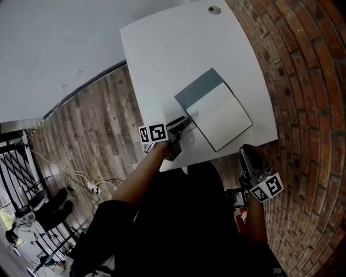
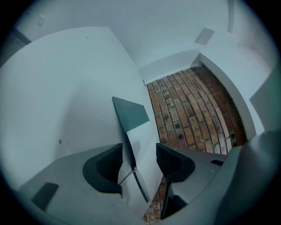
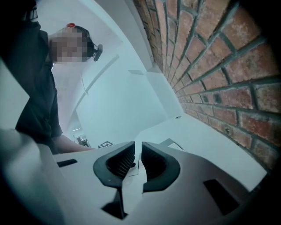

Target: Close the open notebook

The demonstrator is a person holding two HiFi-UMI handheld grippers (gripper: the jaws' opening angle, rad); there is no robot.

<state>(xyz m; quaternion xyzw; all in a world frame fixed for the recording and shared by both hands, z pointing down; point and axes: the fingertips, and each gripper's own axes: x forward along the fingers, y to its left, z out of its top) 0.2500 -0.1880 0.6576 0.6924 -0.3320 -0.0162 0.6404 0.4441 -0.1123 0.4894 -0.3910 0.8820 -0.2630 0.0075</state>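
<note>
The notebook point(image 1: 223, 114) lies open on the white table point(image 1: 162, 59), near its front edge. A teal-grey leaf point(image 1: 199, 88) is on the far side and a white page on the near side. My left gripper point(image 1: 184, 122) is at the notebook's left edge. In the left gripper view, my left gripper point(image 2: 139, 160) stands open with the notebook's thin edge point(image 2: 131, 145) between the jaws, and the pads do not press on it. My right gripper point(image 1: 246, 155) hangs just off the table's front edge, apart from the notebook. In its own view my right gripper point(image 3: 137, 156) is shut and holds nothing.
A brick-patterned floor point(image 1: 308, 108) runs along the table's right and front sides. Wood flooring point(image 1: 92, 124) with loose cables point(image 1: 81, 181) lies to the left. A small round grommet point(image 1: 214, 10) sits at the table's far end. The person's dark-clothed body fills the lower middle.
</note>
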